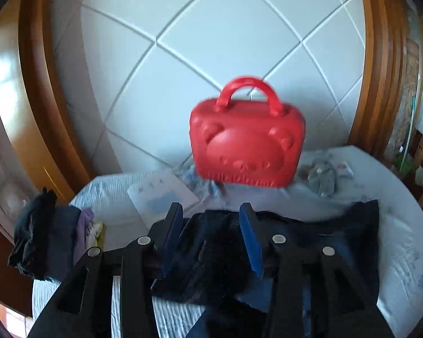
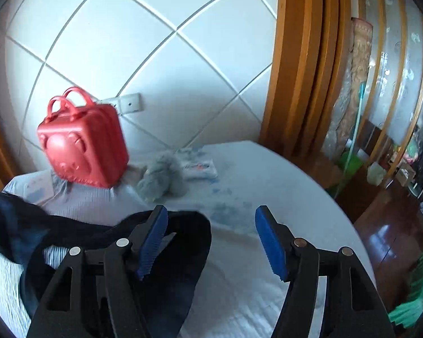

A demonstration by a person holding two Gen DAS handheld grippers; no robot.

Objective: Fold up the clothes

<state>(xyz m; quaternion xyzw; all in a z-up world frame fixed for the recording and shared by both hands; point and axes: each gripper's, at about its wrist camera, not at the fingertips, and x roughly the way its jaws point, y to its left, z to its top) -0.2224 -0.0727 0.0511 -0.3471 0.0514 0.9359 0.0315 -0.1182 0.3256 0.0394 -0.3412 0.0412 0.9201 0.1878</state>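
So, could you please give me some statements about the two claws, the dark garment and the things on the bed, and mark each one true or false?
1. The red case stands upright against the padded headboard. True.
2. The left claw is over the dark garment. True.
3. The right claw is shut tight on the garment. False: its jaws are wide apart, with only bed sheet between them.
4. A grey plush toy lies on top of the red case. False: it lies on the bed beside the case.
5. A pile of folded clothes sits at the bed's left edge. True.
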